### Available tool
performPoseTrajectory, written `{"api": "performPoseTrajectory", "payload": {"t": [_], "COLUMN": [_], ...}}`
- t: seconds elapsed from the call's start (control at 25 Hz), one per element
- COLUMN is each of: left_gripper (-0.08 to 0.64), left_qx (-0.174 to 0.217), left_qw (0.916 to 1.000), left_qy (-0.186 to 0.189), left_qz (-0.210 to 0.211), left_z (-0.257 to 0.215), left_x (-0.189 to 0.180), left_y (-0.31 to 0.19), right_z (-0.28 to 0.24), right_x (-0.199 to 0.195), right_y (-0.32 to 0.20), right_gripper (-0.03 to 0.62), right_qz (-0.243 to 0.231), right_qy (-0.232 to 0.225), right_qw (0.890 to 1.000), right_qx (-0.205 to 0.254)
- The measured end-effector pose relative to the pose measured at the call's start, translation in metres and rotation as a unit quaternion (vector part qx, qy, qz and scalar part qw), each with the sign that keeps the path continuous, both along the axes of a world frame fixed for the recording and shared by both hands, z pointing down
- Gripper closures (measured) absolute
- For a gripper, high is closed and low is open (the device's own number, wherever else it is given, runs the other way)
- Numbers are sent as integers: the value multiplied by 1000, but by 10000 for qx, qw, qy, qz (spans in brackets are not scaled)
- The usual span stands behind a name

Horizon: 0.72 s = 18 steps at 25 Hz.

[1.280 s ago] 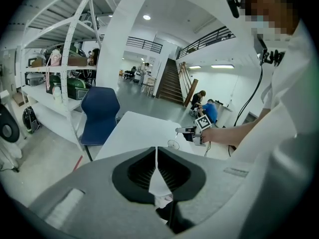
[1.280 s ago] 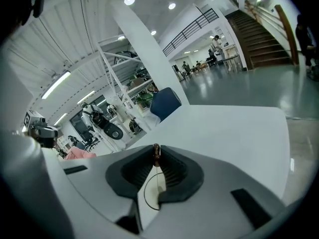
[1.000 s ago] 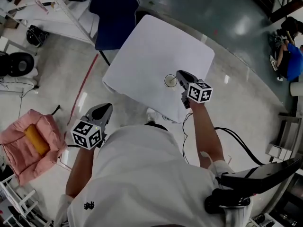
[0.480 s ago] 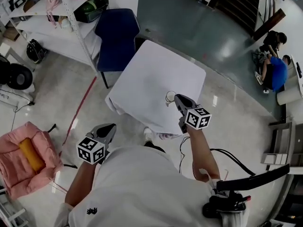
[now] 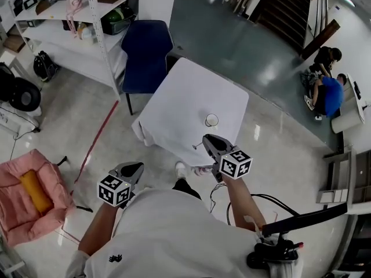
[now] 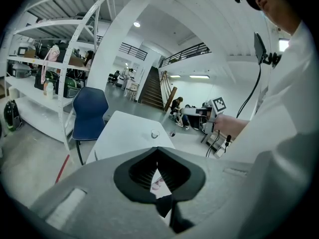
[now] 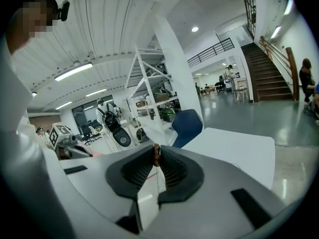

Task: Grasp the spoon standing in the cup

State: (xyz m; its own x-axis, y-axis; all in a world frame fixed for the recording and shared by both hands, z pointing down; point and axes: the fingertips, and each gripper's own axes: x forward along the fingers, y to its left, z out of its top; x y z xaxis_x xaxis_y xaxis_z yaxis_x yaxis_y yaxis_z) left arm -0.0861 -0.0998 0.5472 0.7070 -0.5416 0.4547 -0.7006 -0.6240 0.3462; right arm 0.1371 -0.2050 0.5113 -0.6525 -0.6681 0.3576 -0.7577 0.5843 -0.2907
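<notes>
Our right gripper (image 5: pixel 206 139) clamps the thin brown-tipped spoon (image 7: pixel 156 156), small white cup (image 5: pixel 212 120) apart on square white table (image 5: pixel 185 97), our left gripper (image 6: pixel 158 149) clenched, empty

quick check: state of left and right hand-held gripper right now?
Left hand-held gripper: closed, nothing between the jaws.
Right hand-held gripper: closed on the thin brown-ended spoon.

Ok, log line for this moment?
right gripper: shut on spoon | cup: on table, no spoon inside | left gripper: shut, empty
</notes>
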Motion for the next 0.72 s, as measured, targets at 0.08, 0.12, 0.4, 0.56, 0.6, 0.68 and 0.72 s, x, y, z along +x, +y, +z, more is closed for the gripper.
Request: {"api": "performPoseTrajectory", "payload": {"t": [0.08, 0.12, 0.4, 0.56, 0.6, 0.68, 0.72], "left_gripper": [548, 548, 548, 548, 548, 548, 548], "left_qx": [9, 17, 21, -15, -27, -35, -28], "left_qw": [10000, 10000, 9999, 9998, 9998, 9998, 9998], "left_qy": [36, 63, 104, 121, 121, 113, 108], "left_qz": [32, 53, 127, 140, 148, 175, 187], "left_z": [0, 0, 4, 7, 8, 10, 11], "left_x": [-3, -4, -14, -19, -20, -20, -19], "left_y": [9, 14, 38, 52, 55, 60, 61], "right_z": [-3, -4, -4, -1, -1, -1, -1], "right_x": [-11, -16, -47, -63, -66, -71, -72], "right_y": [18, 27, 73, 94, 99, 105, 108], "right_gripper": [541, 541, 541, 541, 541, 541, 541], "right_qz": [-74, -109, -333, -458, -481, -525, -545], "right_qy": [9, 15, 56, 75, 77, 81, 90], "right_qw": [10000, 9999, 9994, 9989, 9988, 9986, 9985], "right_qx": [25, 34, 17, -39, -42, -33, -26]}}
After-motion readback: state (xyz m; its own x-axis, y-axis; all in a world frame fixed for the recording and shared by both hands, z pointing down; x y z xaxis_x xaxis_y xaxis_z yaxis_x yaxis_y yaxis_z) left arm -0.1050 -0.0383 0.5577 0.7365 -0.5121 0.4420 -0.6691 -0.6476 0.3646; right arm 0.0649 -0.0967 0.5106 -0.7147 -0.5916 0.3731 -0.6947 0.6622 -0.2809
